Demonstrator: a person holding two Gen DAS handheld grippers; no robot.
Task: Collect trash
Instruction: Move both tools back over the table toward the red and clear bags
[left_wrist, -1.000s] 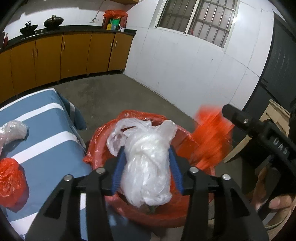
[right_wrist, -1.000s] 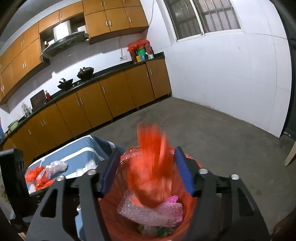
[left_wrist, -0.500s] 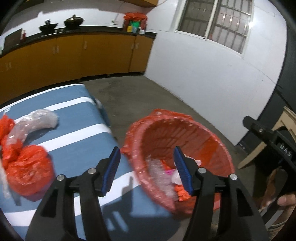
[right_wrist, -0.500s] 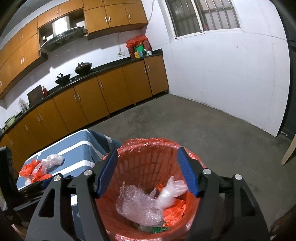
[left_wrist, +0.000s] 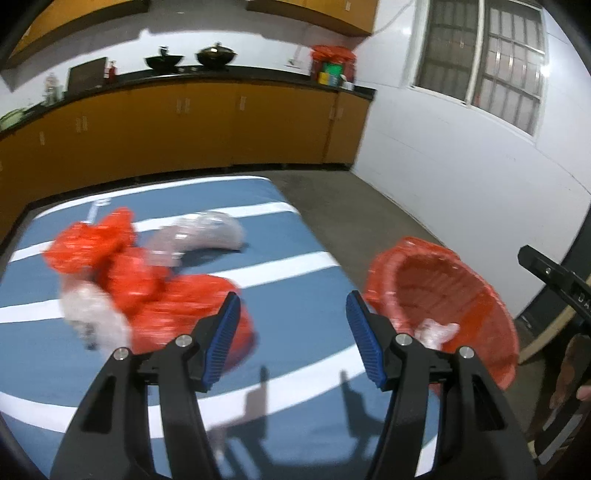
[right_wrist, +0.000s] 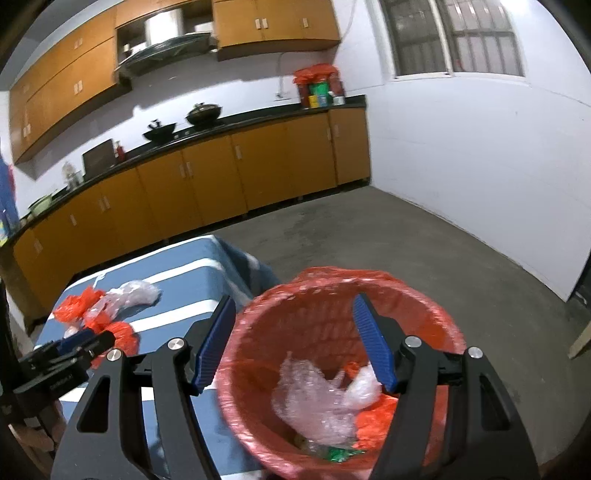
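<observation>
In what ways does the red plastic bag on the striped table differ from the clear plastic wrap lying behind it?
The red plastic bag is opaque and bright orange-red; the clear plastic wrap is pale and see-through. The red plastic bag is a bunched heap, nearer to the left gripper; the clear plastic wrap is a long curved roll, farther back. Both are crumpled plastic trash on the blue striped table, not yet in the bin.

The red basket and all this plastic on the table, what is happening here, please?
A person with a gripper in each hand is collecting trash. Both grippers are open and empty. The right gripper hovers over the red-lined round trash basket, which holds crumpled plastic. The left gripper points toward the red and clear plastic bags lying on the blue striped table.
</observation>
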